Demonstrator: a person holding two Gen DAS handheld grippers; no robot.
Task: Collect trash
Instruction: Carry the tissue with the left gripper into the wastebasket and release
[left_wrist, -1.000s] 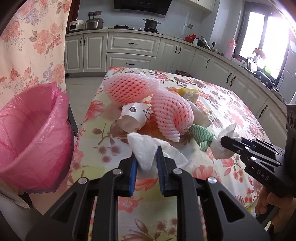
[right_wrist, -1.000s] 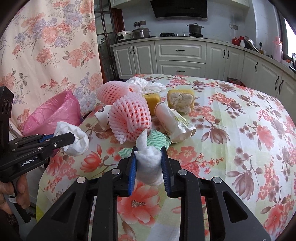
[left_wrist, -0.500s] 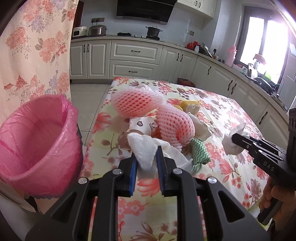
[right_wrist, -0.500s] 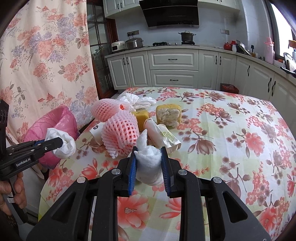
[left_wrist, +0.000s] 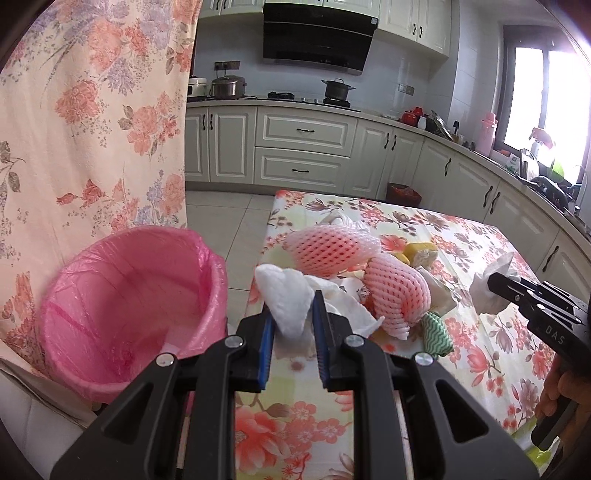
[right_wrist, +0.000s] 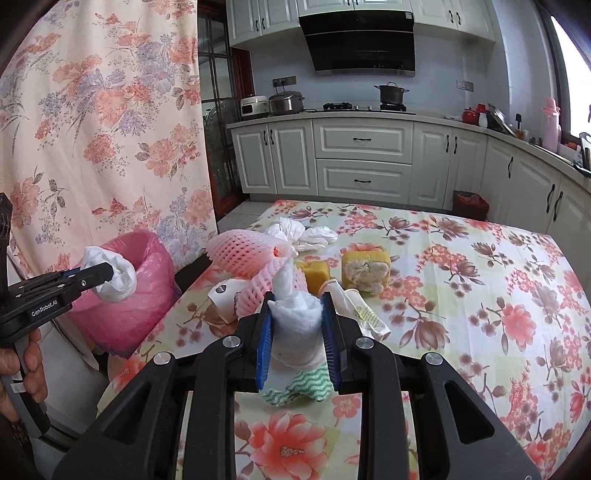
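The left gripper (left_wrist: 291, 314) pinches a white tissue (left_wrist: 286, 299) beside the pink bin (left_wrist: 129, 302), off the worktop's (left_wrist: 480, 350) left edge. The right gripper (right_wrist: 297, 314) squeezes another tissue wad (right_wrist: 295, 314) above the worktop's near side.

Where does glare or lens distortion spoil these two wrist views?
Left wrist view: the window at upper right is blown out, bleaching the nearby counter; cabinets bow with fisheye curvature. Right wrist view: evenly lit and sharp, only a sliver of glare at the right edge, dark vignette in the corners.

Crumpled paper tissue (left_wrist: 288, 306), foam net sleeve (left_wrist: 332, 251), thin plastic bin liner (left_wrist: 122, 295)
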